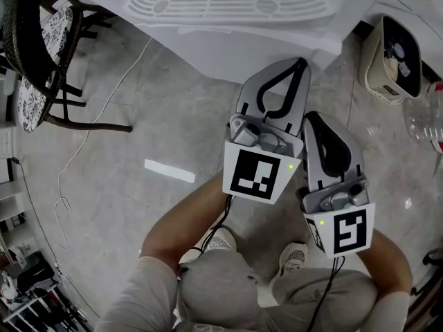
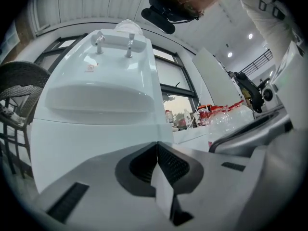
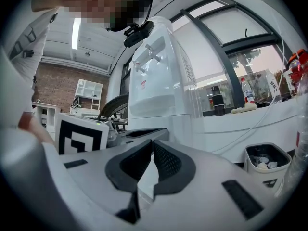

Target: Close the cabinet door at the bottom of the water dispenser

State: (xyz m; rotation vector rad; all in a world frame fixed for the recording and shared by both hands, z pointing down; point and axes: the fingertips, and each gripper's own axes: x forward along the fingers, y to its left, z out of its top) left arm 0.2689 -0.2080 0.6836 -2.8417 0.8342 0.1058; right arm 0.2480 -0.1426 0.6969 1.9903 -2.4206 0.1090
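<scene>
The white water dispenser stands straight ahead, with its drip grille on top in the head view. In the left gripper view its two taps sit up high, and the flat cabinet door fills the space below the seam. That door looks in line with the body above it. My left gripper is shut and empty, with its tips close to the door's front. My right gripper is also shut and empty. It hangs a little behind and to the right of the left one, pointing at the dispenser.
A black wicker chair stands left of the dispenser, and a white cable trails over the tiled floor. A beige waste bin and clear bottles are on the right. A white strip lies on the floor.
</scene>
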